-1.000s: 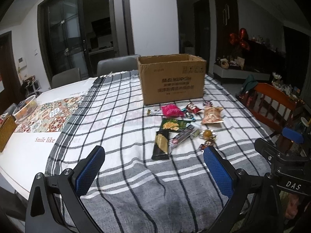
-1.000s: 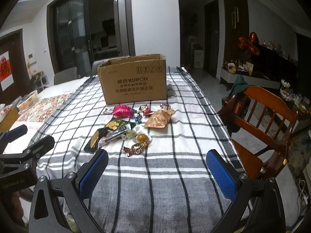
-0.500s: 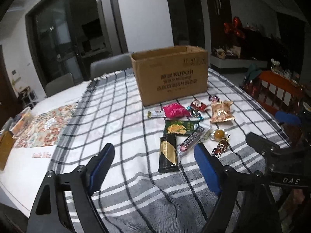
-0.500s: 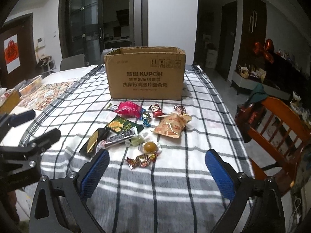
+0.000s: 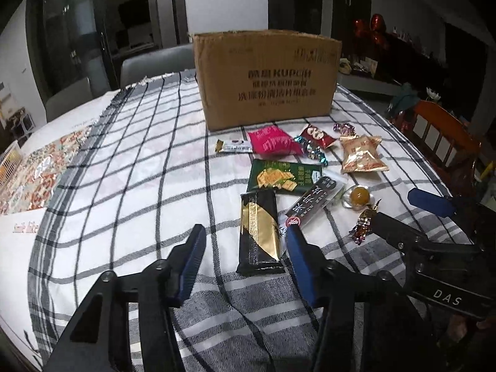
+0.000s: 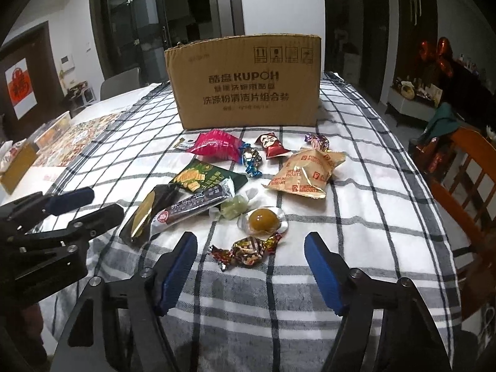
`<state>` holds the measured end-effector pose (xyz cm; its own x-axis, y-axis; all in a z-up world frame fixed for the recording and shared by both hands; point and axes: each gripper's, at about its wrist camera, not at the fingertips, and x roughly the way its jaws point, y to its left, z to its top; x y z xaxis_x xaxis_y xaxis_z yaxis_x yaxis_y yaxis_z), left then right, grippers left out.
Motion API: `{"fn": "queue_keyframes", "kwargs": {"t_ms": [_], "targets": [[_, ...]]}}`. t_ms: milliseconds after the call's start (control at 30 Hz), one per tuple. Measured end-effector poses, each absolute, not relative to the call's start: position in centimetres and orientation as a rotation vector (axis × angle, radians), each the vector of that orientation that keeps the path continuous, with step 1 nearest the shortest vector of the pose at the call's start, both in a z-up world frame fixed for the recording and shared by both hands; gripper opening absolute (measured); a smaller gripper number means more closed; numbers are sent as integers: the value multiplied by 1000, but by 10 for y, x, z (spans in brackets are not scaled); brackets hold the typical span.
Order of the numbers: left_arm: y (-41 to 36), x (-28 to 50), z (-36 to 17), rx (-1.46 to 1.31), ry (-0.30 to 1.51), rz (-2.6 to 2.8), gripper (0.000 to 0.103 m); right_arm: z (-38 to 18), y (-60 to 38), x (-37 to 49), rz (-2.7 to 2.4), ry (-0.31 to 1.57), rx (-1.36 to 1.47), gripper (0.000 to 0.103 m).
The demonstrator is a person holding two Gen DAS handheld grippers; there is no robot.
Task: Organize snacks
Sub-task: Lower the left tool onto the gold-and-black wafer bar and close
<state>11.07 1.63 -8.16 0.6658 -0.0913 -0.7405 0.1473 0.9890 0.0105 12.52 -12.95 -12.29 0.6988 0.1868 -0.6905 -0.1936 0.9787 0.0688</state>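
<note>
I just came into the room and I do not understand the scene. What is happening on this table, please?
A person holds a gripper in each hand over a pile of snacks lying in front of a cardboard box on a checked tablecloth. The left gripper is lined up with a black and gold bar, the right gripper with a foil-wrapped candy. Both sets of jaws have just been closing, but neither grips anything yet. No snack has been lifted.

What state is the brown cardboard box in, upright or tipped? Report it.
Upright. The brown cardboard box stands on its base on the checked tablecloth, its printed text reads level, and its top edge faces up. Its inside is hidden.
</note>
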Motion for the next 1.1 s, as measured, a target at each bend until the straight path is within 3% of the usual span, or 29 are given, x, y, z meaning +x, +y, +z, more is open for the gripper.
{"fn": "queue_keyframes", "kwargs": {"t_ms": [300,367,633,733,1000,1100], "targets": [[19,132,-99,8,874,-165,49,-136,-129,138,207,802,22,66],[20,136,-102,-7,881,-162,48,-138,-129,140,206,809,22,61],[26,145,-111,-63,903,-176,47,-145,-126,144,207,826,36,61],[30,149,-114,-94,914,-182,47,-146,-123,147,213,827,39,54],[34,152,-118,-147,923,-198,47,-152,-120,149,231,844,39,48],[33,151,-118,-160,917,-220,37,-152,-122,150,233,844,47,40]]}}
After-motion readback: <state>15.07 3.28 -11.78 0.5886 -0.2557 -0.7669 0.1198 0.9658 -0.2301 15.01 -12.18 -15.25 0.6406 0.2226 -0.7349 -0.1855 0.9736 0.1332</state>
